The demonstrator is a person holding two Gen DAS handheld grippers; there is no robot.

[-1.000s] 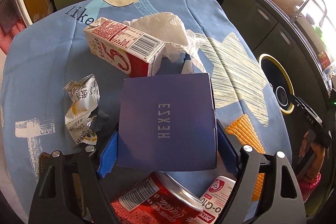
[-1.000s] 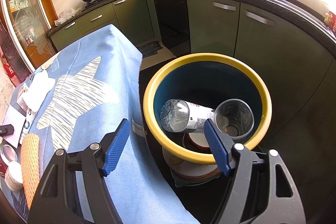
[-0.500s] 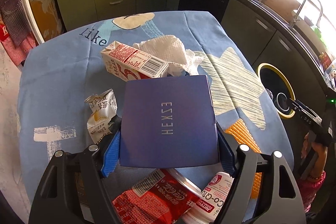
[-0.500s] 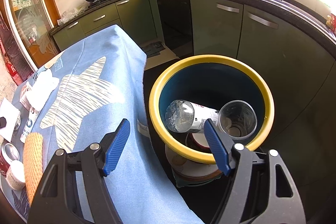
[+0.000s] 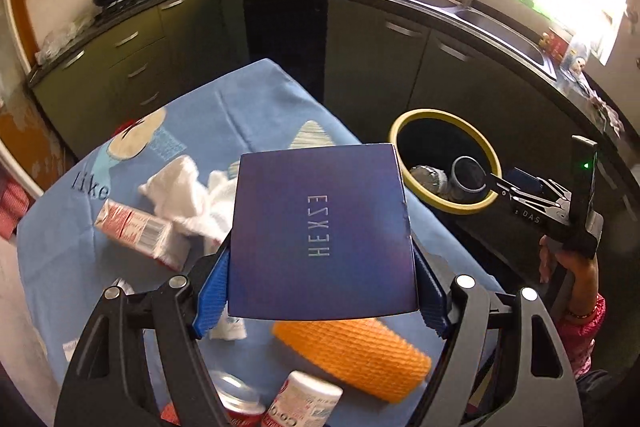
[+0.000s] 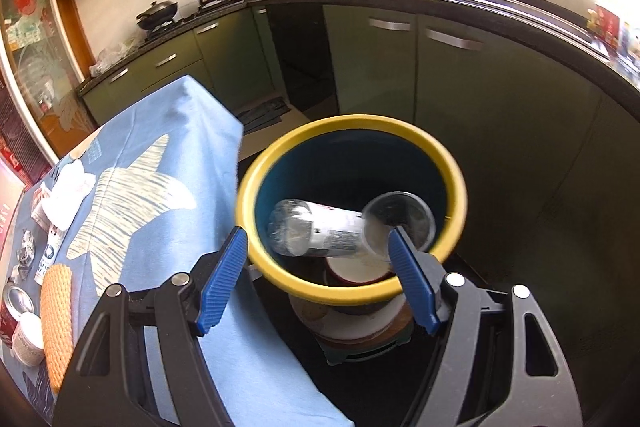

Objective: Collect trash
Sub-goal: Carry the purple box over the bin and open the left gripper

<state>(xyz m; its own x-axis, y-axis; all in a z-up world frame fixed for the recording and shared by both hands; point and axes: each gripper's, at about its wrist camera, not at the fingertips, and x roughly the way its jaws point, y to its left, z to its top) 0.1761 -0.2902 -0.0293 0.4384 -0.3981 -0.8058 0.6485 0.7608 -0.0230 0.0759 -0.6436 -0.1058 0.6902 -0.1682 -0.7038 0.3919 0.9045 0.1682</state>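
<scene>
Partway done: left gripper (image 5: pixel 320 291) fingers pinch a blue box (image 5: pixel 322 239) above the counter (image 5: pixel 248 115); right gripper (image 6: pixel 318 279) fingers spread, empty, near the bin (image 6: pixel 348 291) holding a bottle (image 6: pixel 316 233), perhaps a cup; carton (image 5: pixel 138 233) and tissue (image 5: pixel 180 195) remain.

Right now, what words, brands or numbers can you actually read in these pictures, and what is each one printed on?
"HEXZE", seen back to front: dark blue box held in the left gripper.
"like": blue tablecloth.
"DAS": right gripper, seen from the left camera.
"Co-Q", cut off: small white tub.
Milk carton and bottle in the bin: print too blurred to read.
</scene>
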